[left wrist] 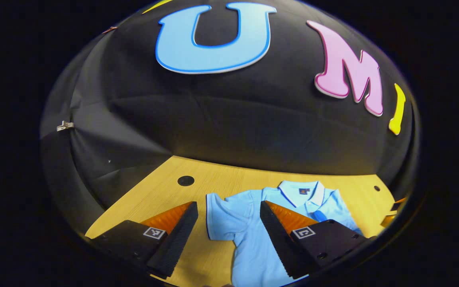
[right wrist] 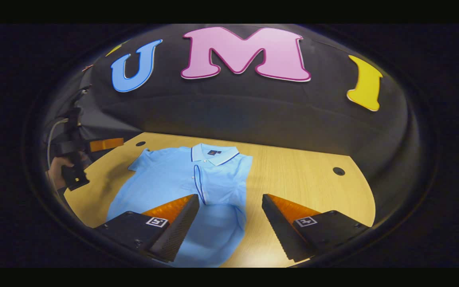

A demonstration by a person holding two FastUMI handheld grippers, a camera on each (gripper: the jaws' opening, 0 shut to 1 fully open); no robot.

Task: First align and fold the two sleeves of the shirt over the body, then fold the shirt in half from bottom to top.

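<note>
- Your left gripper [left wrist: 228, 217] sits nearest in the left gripper view, jaws released and wide apart, holding nothing; it hovers above the tabletop [left wrist: 165, 187] with the shirt's sleeve between its fingers.
- Your right gripper [right wrist: 229, 209] shows the same in the right gripper view: jaws spread, nothing gripped, poised over the shirt's folded edge and the bare wood beside it.
- Across the wooden tabletop [right wrist: 305, 179], the largest thing before you, the shirt [right wrist: 181, 187] lies flat, front up, collar toward the booth wall and hem toward you.
- Your shirt [left wrist: 249, 235] is a light blue polo with darker piping on the collar and cuffs.
- On the right gripper view's right side the shirt ends in a straight edge running down from the shoulder, so that sleeve looks folded in over the body, though you cannot see it clearly.
- The other sleeve [left wrist: 221, 217] lies spread out flat on the wood, not yet folded; the right gripper view shows it too [right wrist: 142, 159].
- At the far left of the right gripper view you see the left gripper [right wrist: 106, 144], held by your hand [right wrist: 56, 169] above the tabletop edge, apart from the shirt.
- The collar [right wrist: 213, 153] lies flat with a small dark tag inside.
- Small dark round holes [left wrist: 185, 180] mark the tabletop near its far corners.
</note>
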